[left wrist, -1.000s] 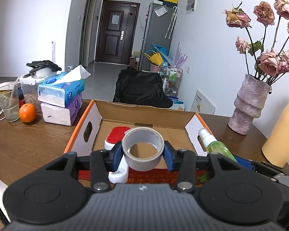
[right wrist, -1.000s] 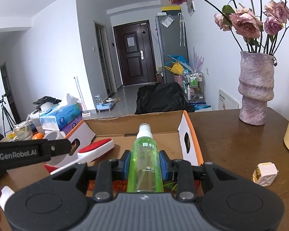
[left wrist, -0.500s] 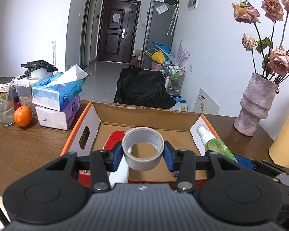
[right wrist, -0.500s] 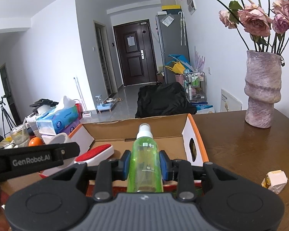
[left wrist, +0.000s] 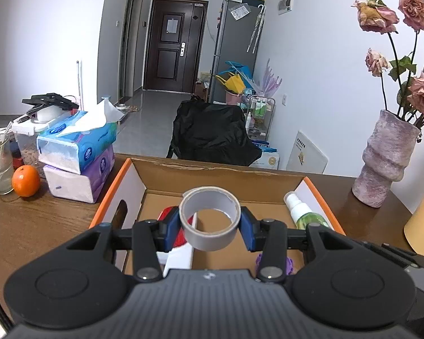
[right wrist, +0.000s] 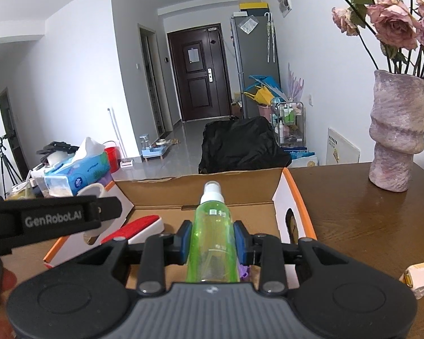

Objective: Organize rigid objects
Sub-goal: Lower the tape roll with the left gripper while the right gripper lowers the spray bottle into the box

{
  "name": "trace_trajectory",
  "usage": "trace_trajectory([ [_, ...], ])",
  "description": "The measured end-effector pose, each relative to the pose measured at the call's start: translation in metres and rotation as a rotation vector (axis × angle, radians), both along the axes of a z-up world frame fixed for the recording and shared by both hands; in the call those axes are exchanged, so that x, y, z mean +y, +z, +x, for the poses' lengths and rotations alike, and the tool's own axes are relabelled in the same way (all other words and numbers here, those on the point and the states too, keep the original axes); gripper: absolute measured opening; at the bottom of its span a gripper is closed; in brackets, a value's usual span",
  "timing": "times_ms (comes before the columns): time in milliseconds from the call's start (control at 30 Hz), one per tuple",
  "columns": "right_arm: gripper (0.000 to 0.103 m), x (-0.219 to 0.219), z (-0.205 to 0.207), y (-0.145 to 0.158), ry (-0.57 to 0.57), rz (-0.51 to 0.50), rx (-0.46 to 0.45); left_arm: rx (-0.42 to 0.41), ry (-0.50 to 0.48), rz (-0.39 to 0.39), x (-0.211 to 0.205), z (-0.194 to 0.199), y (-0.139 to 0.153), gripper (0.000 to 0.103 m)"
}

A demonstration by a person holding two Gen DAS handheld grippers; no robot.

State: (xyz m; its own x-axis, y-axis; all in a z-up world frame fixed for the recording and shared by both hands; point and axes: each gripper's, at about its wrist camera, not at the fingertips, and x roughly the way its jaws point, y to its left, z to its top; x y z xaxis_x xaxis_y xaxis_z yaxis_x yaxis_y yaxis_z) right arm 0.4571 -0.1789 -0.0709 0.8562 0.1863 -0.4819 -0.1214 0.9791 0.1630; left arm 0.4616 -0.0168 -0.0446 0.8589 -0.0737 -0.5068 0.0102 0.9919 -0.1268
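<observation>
Above the open cardboard box (left wrist: 220, 176) on our brown wooden table (left wrist: 42, 226), our left gripper (left wrist: 209, 224) clamps a grey tape roll (left wrist: 209, 217) and our right gripper (right wrist: 212, 238) a green plastic spray bottle (right wrist: 213, 237), which could collide near the box's right edge.

Both wrist cams sitting low and close over the cardboard box (left wrist: 214, 169), facing the far door (left wrist: 172, 48); right view looking from further right. Both sharing box, vase (right wrist: 395, 132), tissue packs (left wrist: 79, 144).

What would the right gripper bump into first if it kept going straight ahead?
Probably the far wall of the open cardboard box. The right gripper, shut on the green spray bottle, points over the box toward it; depth is hard to judge.
</observation>
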Motion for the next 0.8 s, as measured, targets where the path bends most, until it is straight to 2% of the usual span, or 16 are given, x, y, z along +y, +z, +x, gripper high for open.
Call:
trace_trajectory([
  [300, 0.030, 0.002, 0.020, -0.005, -0.006, -0.005, 0.013, 0.013, 0.003, 0.009, -0.001, 0.026, -0.004, 0.044],
  [800, 0.030, 0.004, 0.042, -0.009, -0.019, -0.010, 0.025, 0.046, 0.014, 0.018, -0.001, 0.048, -0.009, 0.044],
])
